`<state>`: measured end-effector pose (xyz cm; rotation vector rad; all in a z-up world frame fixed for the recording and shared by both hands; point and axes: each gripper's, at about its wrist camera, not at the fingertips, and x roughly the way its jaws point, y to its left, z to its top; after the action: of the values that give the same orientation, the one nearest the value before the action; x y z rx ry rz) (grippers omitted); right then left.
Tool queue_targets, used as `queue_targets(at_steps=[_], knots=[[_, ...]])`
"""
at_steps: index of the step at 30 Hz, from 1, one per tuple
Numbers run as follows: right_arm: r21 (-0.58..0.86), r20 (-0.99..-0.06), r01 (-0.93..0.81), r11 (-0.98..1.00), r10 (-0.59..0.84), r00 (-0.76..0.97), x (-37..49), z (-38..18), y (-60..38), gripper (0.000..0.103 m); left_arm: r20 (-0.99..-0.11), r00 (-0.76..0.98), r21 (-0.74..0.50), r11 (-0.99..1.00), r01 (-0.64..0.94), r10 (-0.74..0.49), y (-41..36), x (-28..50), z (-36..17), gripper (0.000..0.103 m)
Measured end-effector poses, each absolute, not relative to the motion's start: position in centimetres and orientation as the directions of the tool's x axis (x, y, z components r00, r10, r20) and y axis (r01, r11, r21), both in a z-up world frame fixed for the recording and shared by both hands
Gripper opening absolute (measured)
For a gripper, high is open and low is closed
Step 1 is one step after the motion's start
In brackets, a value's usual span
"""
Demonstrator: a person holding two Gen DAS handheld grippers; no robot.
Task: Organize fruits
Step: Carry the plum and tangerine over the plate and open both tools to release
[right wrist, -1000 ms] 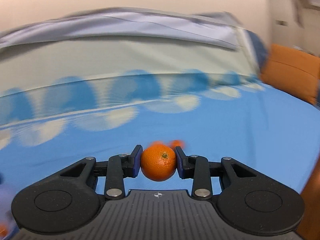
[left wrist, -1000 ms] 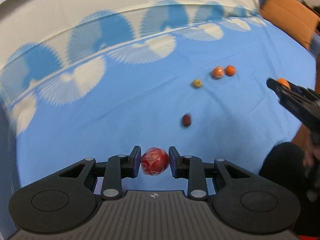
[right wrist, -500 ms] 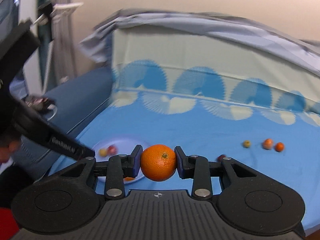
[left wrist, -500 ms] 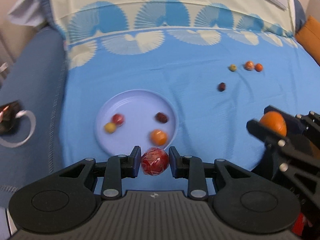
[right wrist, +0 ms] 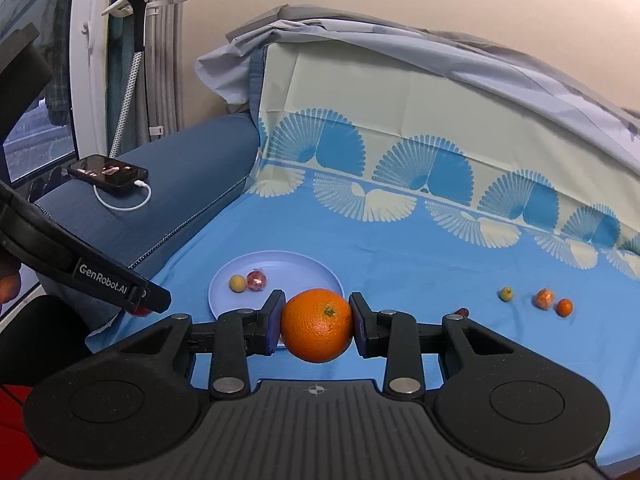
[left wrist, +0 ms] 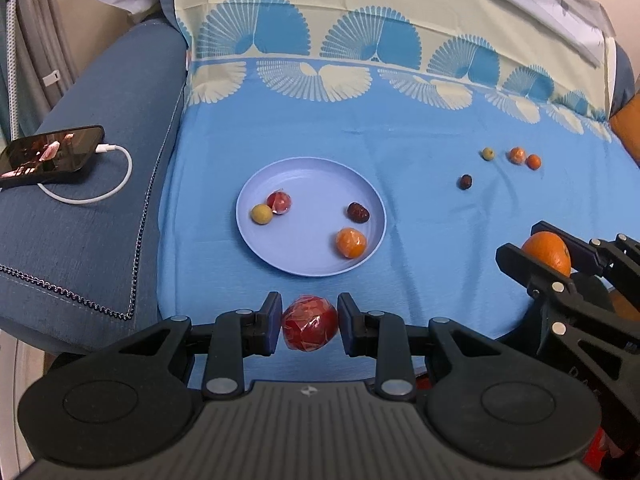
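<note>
While both grippers carry fruit, the job in hand is, as I judge it, to set each piece down on the plate (left wrist: 256, 184) without knocking what already lies there. The left gripper (left wrist: 309, 329) is clamped on a red fruit in clear wrap (left wrist: 309, 328), held above the cloth just short of the plate's near rim. The right gripper (right wrist: 316, 325) is closed on an orange (right wrist: 317, 324), to the right of the plate and a little short of it.

Four small fruits already sit on the plate: a yellow one (left wrist: 261, 214) touching a wrapped red one (left wrist: 279, 201) on its left side, a dark date (left wrist: 357, 213) and a wrapped tangerine (left wrist: 351, 242) on its right. The bare middle and far part of the plate look like the safest landing spots. Lower each fruit until it rests before opening, since round fruit will likely roll; the orange, being biggest, may nudge the tangerine if dropped near it. Bringing the grippers in one at a time would keep them from crowding each other over the plate.

Well to the right of the plate, four loose fruits (left wrist: 516, 156) wait on the blue cloth (left wrist: 400, 128). Left of the plate, on the sofa arm (left wrist: 100, 216), lies a phone (left wrist: 52, 154) with a white cable (left wrist: 116, 184), clear of the path.
</note>
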<state>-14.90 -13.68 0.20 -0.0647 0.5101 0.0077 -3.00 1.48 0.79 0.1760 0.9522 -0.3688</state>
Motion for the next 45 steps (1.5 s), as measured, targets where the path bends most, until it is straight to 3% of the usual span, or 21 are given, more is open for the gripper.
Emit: queue_targets(at_steps=[28, 36, 40, 45], knots=[[-0.019, -0.555, 0.005, 1.000, -0.015, 0.832, -10.4, -1.4, -14.4, 0.036, -0.817, 0.533, -0.042, 0.944, 0.328, -0.222, 1.6, 1.0, 0.7, 0.033], [-0.012, -0.615, -0.037, 0.999, 0.021, 0.788, -5.7, -3.8, -13.8, 0.036, -0.831, 0.511, -0.048, 0.943, 0.330, -0.221, 1.1, 4.7, -1.0, 0.033], [0.065, -0.670, -0.032, 0.997, 0.067, 0.740, -3.3, -5.1, -14.5, 0.036, -0.861, 0.469, -0.031, 0.941, 0.337, -0.196, 0.3, 7.0, -3.2, 0.033], [-0.003, -0.682, -0.082, 0.997, 0.058, 0.729, -0.7, -6.5, -14.1, 0.037, -0.873, 0.452, -0.027, 0.942, 0.333, -0.185, -0.3, 9.3, -5.1, 0.033]])
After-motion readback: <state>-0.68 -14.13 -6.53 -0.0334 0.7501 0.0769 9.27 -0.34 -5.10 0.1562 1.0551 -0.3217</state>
